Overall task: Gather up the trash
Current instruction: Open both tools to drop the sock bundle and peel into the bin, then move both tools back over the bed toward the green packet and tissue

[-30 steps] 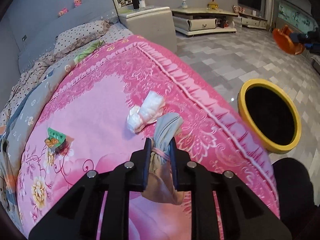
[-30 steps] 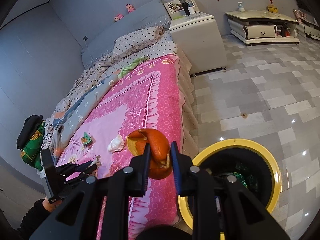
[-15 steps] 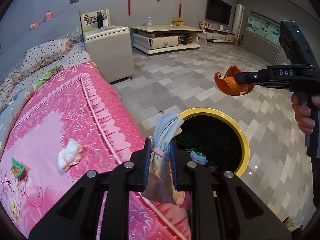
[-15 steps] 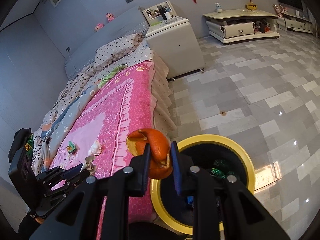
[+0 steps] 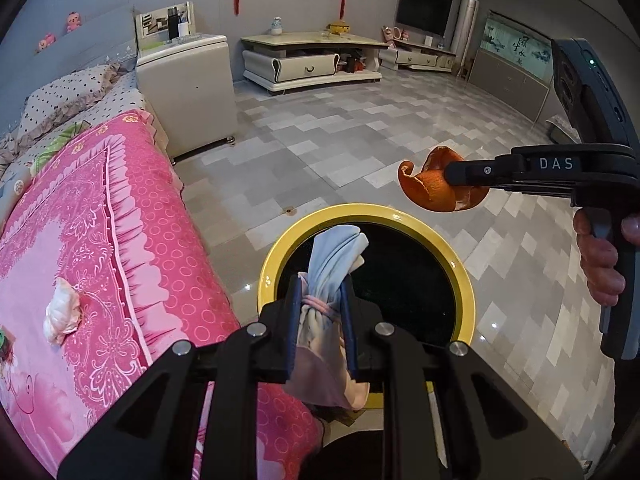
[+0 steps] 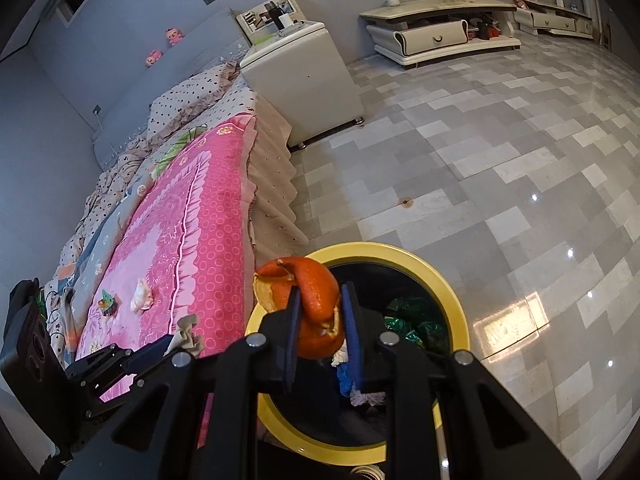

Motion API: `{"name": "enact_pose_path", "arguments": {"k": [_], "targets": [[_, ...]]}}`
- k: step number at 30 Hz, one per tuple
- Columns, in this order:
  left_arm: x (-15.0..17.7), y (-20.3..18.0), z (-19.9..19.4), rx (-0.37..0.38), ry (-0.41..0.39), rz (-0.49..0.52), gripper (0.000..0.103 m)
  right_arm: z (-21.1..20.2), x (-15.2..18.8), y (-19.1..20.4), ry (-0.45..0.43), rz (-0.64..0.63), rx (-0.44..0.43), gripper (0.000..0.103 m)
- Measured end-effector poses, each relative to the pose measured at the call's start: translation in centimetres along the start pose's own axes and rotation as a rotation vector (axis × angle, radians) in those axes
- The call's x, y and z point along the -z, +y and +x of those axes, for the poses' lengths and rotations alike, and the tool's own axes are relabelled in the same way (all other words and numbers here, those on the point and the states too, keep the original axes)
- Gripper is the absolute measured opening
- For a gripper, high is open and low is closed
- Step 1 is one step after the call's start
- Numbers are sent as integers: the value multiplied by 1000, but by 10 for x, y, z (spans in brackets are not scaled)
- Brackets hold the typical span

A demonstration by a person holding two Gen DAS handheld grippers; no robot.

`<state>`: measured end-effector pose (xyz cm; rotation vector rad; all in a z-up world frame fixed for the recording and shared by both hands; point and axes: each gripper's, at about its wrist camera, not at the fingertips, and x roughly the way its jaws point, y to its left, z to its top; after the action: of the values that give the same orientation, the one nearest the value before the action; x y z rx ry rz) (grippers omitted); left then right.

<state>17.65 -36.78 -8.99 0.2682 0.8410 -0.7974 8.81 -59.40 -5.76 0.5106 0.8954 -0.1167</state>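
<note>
Bed (image 5: 132, 216) under pink floral cover, frilled edge facing the floor. On it, near the foot end: crumpled white tissue (image 5: 61, 315), small green wrapper (image 6: 107, 300) just beside. Grey tiled floor (image 5: 360, 128) carries yellow-rimmed bin (image 5: 466, 280), close against bed's side edge.

A home, bedroom open to a living area: a bed (image 5: 100, 216) under a pink floral bedspread, a television (image 5: 426, 10) above low cabinets (image 5: 308, 62), tiled floor (image 5: 360, 140).
</note>
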Motion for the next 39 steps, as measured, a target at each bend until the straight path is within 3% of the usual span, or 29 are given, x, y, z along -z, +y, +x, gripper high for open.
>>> {"name": "enact_pose_path", "arguments": {"k": [12,20,22,24,30,39], "targets": [[-3,-6,13,14,2,-17,21,12,-1,-23,6,60,40,22],[1,6,0,21,-26,-36,57,8,-4,-33,-20,108,75,41],[2,13,-7,10,-43,-38,64,8,-4,-33,-21,120,77,52],[3,21,-13,-11,-59,-43,72,9,-3,-29,-22,122,75,56],[7,75,-36,-98,-97,-104,78,19,-2,5,1,82,27,64],[35,203,-82,-275,-131,-275,80,58,6,96,86,-28,-81,69]]}}
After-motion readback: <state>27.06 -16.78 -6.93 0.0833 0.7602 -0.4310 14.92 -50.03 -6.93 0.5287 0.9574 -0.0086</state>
